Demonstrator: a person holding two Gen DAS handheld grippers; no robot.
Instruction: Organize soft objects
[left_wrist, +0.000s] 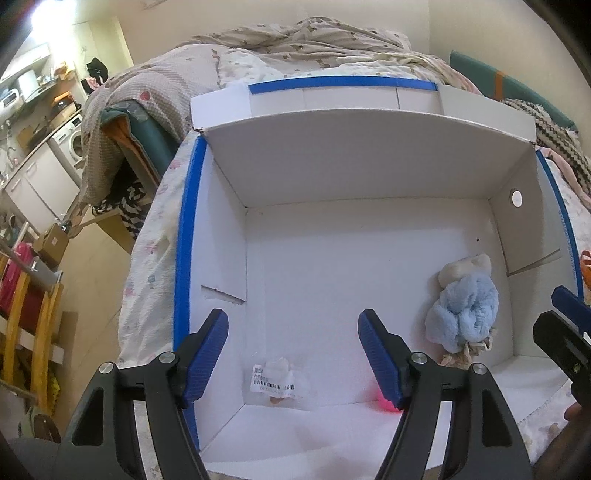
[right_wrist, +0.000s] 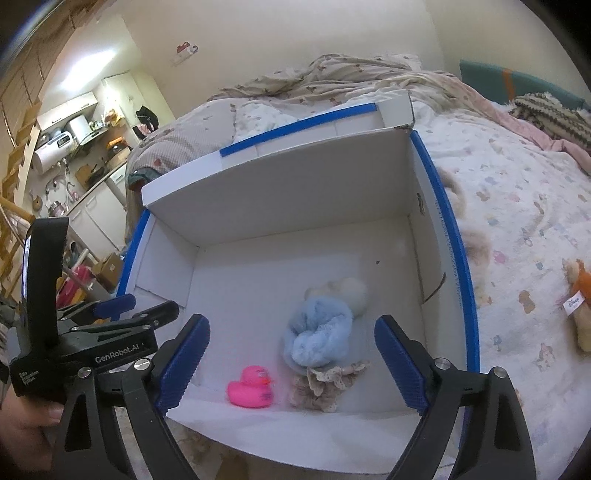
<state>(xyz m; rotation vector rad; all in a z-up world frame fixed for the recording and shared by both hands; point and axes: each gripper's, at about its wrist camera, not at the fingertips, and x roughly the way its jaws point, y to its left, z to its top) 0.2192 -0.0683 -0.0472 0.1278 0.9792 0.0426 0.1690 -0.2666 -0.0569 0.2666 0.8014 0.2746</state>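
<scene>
A pale blue fluffy toy lies inside a white cardboard box, near its right wall, with a cream plush part behind it and frilly cloth in front. What kind of toy it is cannot be made out. Just left of it sits a pink rubber duck; in the left wrist view only a pink blur of it shows behind one finger. A crumpled paper label lies on the box floor nearer the left side. The box has blue tape along its edges and rests on a bed with a patterned sheet. Another stuffed toy lies on the bed to the right, cut off by the frame. The left gripper and right gripper both hover over the box with fingers spread apart, holding nothing.
</scene>
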